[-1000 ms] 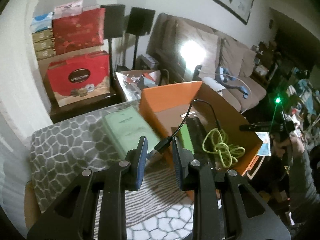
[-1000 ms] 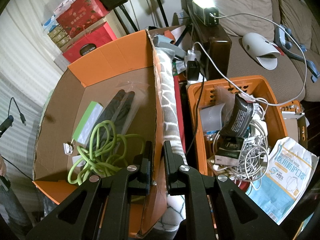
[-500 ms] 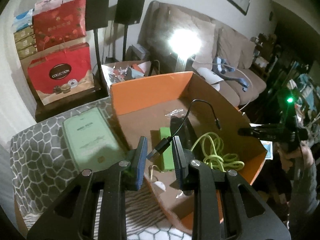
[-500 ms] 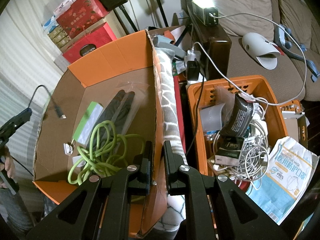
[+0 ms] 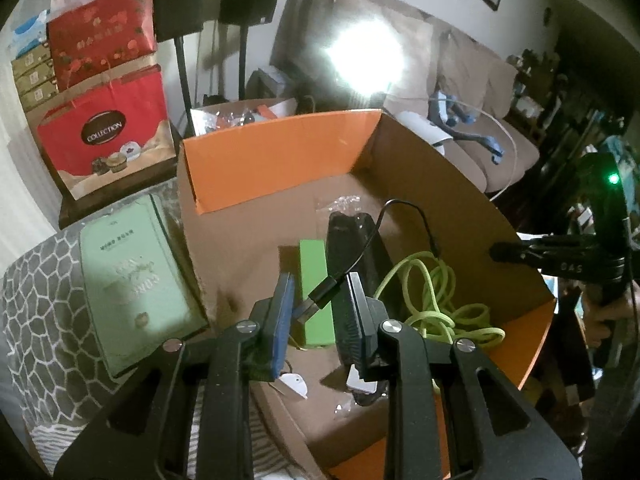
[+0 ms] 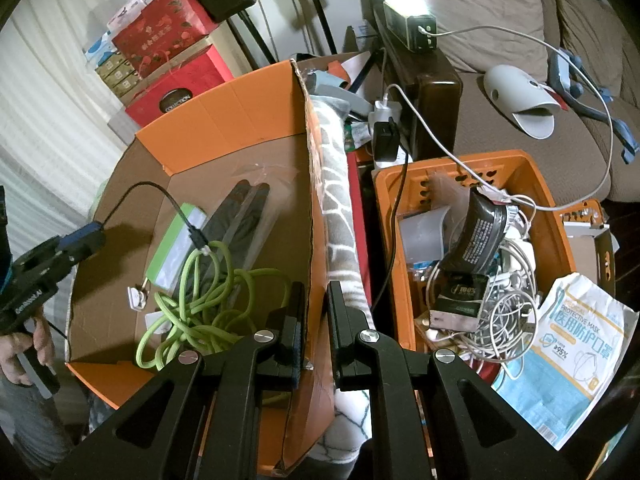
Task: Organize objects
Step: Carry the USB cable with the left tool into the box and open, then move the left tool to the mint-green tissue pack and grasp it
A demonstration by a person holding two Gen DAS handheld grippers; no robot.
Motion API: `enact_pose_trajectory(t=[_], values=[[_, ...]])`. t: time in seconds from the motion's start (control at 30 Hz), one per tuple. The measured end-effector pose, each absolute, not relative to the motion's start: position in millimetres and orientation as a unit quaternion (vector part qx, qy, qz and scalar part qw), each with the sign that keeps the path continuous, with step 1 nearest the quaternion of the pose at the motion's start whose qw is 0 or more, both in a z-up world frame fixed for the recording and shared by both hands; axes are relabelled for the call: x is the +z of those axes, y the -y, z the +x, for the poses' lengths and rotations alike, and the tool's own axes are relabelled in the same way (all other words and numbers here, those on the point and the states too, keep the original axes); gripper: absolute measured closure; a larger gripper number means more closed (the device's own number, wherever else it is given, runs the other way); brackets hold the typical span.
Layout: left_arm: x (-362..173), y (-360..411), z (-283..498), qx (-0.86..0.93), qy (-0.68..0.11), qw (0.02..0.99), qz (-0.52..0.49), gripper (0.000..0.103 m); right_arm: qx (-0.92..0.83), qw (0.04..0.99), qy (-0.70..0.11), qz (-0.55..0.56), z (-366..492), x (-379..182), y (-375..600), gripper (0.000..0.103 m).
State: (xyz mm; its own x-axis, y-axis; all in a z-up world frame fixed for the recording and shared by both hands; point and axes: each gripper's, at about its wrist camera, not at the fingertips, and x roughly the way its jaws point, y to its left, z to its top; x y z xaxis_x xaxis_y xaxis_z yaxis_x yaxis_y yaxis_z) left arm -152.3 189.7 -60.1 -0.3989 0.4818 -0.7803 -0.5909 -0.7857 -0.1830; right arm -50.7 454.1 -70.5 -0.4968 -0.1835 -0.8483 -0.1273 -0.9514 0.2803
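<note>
My left gripper (image 5: 320, 300) hangs over the open orange cardboard box (image 5: 280, 152), shut on the USB plug of a short black cable (image 5: 400, 204). The cable arches up and its free end dangles above the box floor. From the right wrist view, the left gripper (image 6: 80, 240) sits at the box's left side, and the black cable (image 6: 160, 192) droops towards a lime-green cord (image 6: 200, 292). A green pack (image 5: 316, 280) and a black bagged item (image 5: 352, 240) also lie inside. My right gripper (image 6: 316, 320) is shut on the box's right wall (image 6: 308, 208).
An orange basket (image 6: 540, 184) full of white cables and packets stands right of the box, with a mask packet (image 6: 576, 344) beside it. A pale green box (image 5: 132, 280) lies on the grey patterned blanket (image 5: 36, 300). Red gift bags (image 5: 104, 136) and a sofa (image 6: 480, 0) stand behind.
My left gripper has carried the black cable rightwards and lower, from above the blanket to over the inside of the box. The right gripper has stayed clamped on the box wall.
</note>
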Motion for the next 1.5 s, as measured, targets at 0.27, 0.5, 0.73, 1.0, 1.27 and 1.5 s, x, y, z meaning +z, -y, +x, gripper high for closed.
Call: enact_pose_trajectory(t=[0.27, 0.5, 0.73, 1.0, 1.27, 1.5], values=[[-53.7, -183.3, -150.1, 0.835, -0.046, 0.327, -0.44, 0.038, -0.851, 0.016, 0.154, 0.501, -52.0, -70.3, -452.0, 0.094], [-33.7, -160.4, -156.7, 0.857, -0.039, 0.298, -0.419, 0.012, -0.851, 0.016, 0.154, 0.501, -51.5, -70.3, -452.8, 0.094], [-20.6, -134.6, -161.6, 0.875, -0.036, 0.271, -0.399, 0.0, -0.851, 0.016, 0.154, 0.501, -52.2, -70.1, -451.7, 0.094], [-17.6, -110.5, -171.0, 0.877, -0.034, 0.25, -0.409, 0.0, -0.851, 0.015, 0.152, 0.502, -52.4, -67.8, -452.7, 0.094], [-28.2, -75.2, -190.6, 0.873, 0.003, 0.219, -0.435, 0.0, -0.851, 0.015, 0.153, 0.502, -52.6, -67.7, -452.2, 0.094], [-52.4, -51.7, -210.0, 0.855, 0.054, 0.217, -0.469, 0.0, -0.851, 0.014, 0.152, 0.502, -52.7, -67.7, -452.2, 0.094]])
